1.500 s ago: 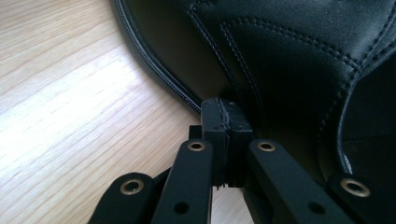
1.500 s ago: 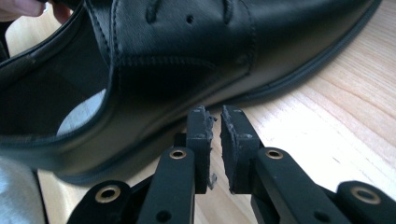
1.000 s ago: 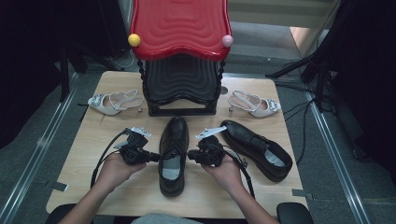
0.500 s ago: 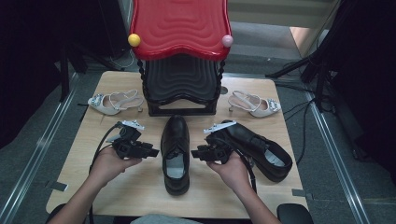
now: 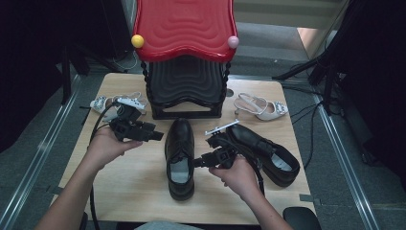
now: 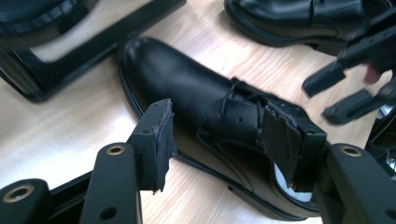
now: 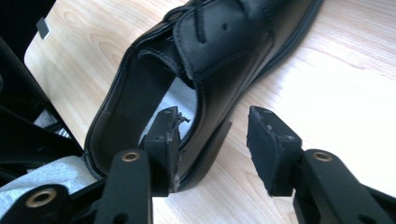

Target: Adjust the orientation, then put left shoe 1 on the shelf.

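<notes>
The middle black shoe (image 5: 180,158) lies flat on the table (image 5: 134,191), toe toward the black-and-red rack (image 5: 186,72), with its mate (image 5: 266,152) just beside it on the right; neither is on the rack, so placement looks yet to be done. The right tool (image 5: 200,162) stands open with one jaw inside the shoe's collar and one outside, not clamped. The left tool (image 5: 152,136) hangs open above the shoe, holding nothing.

Bare table (image 5: 139,177) left of black shoe (image 5: 180,155); second shoe (image 5: 265,151) crowds right.
</notes>
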Tool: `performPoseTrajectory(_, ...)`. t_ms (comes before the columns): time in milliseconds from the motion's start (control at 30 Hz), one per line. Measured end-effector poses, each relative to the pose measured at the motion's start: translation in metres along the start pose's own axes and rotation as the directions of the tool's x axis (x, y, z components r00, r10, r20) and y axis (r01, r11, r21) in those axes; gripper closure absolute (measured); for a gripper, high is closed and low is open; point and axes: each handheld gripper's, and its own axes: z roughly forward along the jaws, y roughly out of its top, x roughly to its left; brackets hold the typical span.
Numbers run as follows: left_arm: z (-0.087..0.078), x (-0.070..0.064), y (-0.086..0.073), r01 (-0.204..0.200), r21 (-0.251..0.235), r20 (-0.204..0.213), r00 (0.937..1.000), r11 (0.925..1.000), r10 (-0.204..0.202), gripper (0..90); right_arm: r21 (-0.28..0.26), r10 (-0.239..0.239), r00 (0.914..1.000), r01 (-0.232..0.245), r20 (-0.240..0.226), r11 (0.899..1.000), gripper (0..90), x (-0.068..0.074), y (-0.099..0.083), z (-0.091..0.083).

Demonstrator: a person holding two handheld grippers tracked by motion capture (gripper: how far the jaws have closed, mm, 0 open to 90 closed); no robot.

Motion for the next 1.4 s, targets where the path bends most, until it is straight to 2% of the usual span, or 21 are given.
performPoseTrajectory(33, -0.004, -0.001, 0.006, -0.028, 0.003, -0.032, 0.9991, 0.9996, 0.029, 43.8, 0.006, -0.002, 1.0, 0.002, -0.003, 1.0, 56.8, 0.001, 0.001, 0.001)
performPoseTrajectory(67, -0.006, -0.001, 0.011, -0.044, 0.004, -0.044, 0.9981, 0.999, 0.044, 43.8, 0.01, -0.01, 0.9999, 0.01, -0.01, 1.0, 56.8, 0.002, 0.002, 0.002)
performPoseTrajectory(233, -0.018, -0.001, 0.03, -0.053, -0.028, -0.004, 0.9986, 0.9982, 0.053, 46.9, 0.022, -0.009, 0.9998, 0.01, -0.017, 1.0, 54.0, 0.006, 0.003, 0.008)
performPoseTrajectory(300, -0.022, 0.0, 0.036, -0.067, -0.047, -0.012, 0.9977, 0.9966, 0.067, 53.9, 0.025, 0.005, 1.0, -0.005, -0.008, 1.0, 50.9, 0.007, 0.004, 0.009)
performPoseTrajectory(367, -0.026, 0.001, 0.044, -0.064, -0.045, -0.02, 0.9978, 0.997, 0.063, 58.8, 0.067, 0.052, 0.9984, -0.051, -0.021, 0.996, 51.1, 0.006, 0.007, 0.011)
performPoseTrajectory(400, -0.027, 0.001, 0.046, -0.064, -0.039, -0.015, 0.9979, 0.9972, 0.063, 63.1, 0.079, 0.063, 0.9979, -0.062, -0.014, 0.995, 50.3, 0.005, 0.007, 0.014)
performPoseTrajectory(467, -0.033, 0.001, 0.052, -0.069, -0.061, 0.0, 0.9976, 0.9957, 0.069, 69.1, 0.085, 0.081, 0.9967, -0.081, 0.001, 0.993, 48.5, 0.006, 0.008, 0.018)
performPoseTrajectory(500, -0.035, 0.001, 0.055, -0.072, -0.073, 0.01, 0.9973, 0.9947, 0.073, 71.7, 0.089, 0.082, 0.9966, -0.082, 0.008, 0.993, 48.1, 0.007, 0.008, 0.02)
performPoseTrajectory(633, -0.042, -0.004, 0.06, -0.101, -0.106, -0.001, 0.9948, 0.9892, 0.102, 79.4, 0.105, 0.087, 0.9958, -0.09, 0.026, 0.99, 48.4, 0.01, 0.009, 0.027)
performPoseTrajectory(767, -0.047, -0.007, 0.06, -0.123, -0.128, -0.021, 0.9923, 0.9841, 0.122, 81.9, 0.111, 0.095, 0.9946, -0.099, 0.041, 0.989, 49.4, 0.01, 0.009, 0.031)
performPoseTrajectory(867, -0.049, -0.005, 0.064, -0.118, -0.141, -0.02, 0.993, 0.983, 0.116, 83.8, 0.121, 0.104, 0.9936, -0.109, 0.044, 0.987, 51.9, 0.009, 0.009, 0.036)
performPoseTrajectory(933, -0.05, -0.006, 0.069, -0.129, -0.134, -0.031, 0.9915, 0.9825, 0.126, 84.0, 0.136, 0.109, 0.9929, -0.115, 0.046, 0.984, 53.6, 0.008, 0.009, 0.04)
performPoseTrajectory(1067, -0.057, -0.003, 0.082, -0.133, -0.148, -0.044, 0.9908, 0.98, 0.128, 84.0, 0.17, 0.132, 0.9898, -0.139, 0.053, 0.976, 58.3, 0.005, 0.009, 0.048)
performPoseTrajectory(1200, -0.063, 0.001, 0.1, -0.131, -0.152, -0.053, 0.9909, 0.9797, 0.124, 84.5, 0.196, 0.176, 0.9837, -0.18, 0.037, 0.964, 61.7, 0.003, 0.01, 0.054)
performPoseTrajectory(1300, -0.07, 0.001, 0.111, -0.129, -0.155, -0.069, 0.9904, 0.9794, 0.12, 84.7, 0.213, 0.192, 0.9807, -0.196, 0.037, 0.957, 64.5, 0.002, 0.011, 0.058)
performPoseTrajectory(1400, -0.078, 0.002, 0.123, -0.123, -0.167, -0.077, 0.9908, 0.9782, 0.112, 84.8, 0.231, 0.183, 0.9819, -0.189, 0.047, 0.954, 66.5, 0.001, 0.011, 0.064)
